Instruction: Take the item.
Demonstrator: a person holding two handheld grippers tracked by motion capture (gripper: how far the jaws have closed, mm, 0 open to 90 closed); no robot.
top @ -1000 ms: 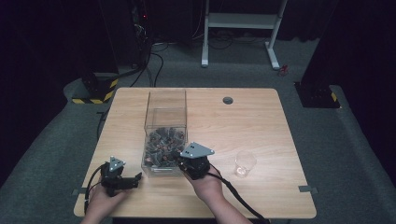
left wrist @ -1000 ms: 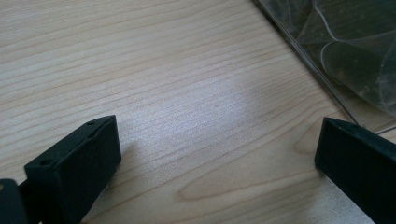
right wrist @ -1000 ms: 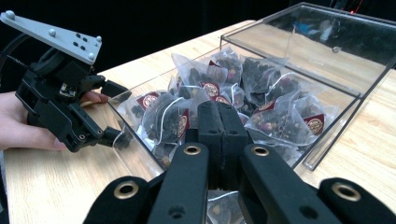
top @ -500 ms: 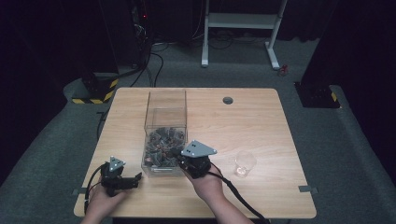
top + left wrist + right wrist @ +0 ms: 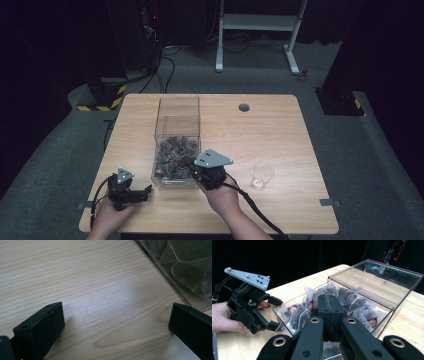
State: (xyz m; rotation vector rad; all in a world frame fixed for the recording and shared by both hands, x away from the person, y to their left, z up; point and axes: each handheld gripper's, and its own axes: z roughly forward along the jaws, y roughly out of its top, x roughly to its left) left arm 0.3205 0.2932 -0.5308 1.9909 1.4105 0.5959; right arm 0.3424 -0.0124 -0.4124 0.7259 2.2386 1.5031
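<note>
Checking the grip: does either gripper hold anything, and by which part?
Left gripper: open, holding nothing. Right gripper: shut over the tea bags; any hold cannot be told.

Wooden table [image 5: 280, 135], clear box [image 5: 177, 131], plastic cup [image 5: 262, 175]

The clear box [image 5: 185, 267] is cut off by the left gripper view's upper right edge.

The tea bags [image 5: 352, 307] are dark with red-and-white labels, the box [image 5: 177, 115] is clear, the table [image 5: 280, 135] light wood.
</note>
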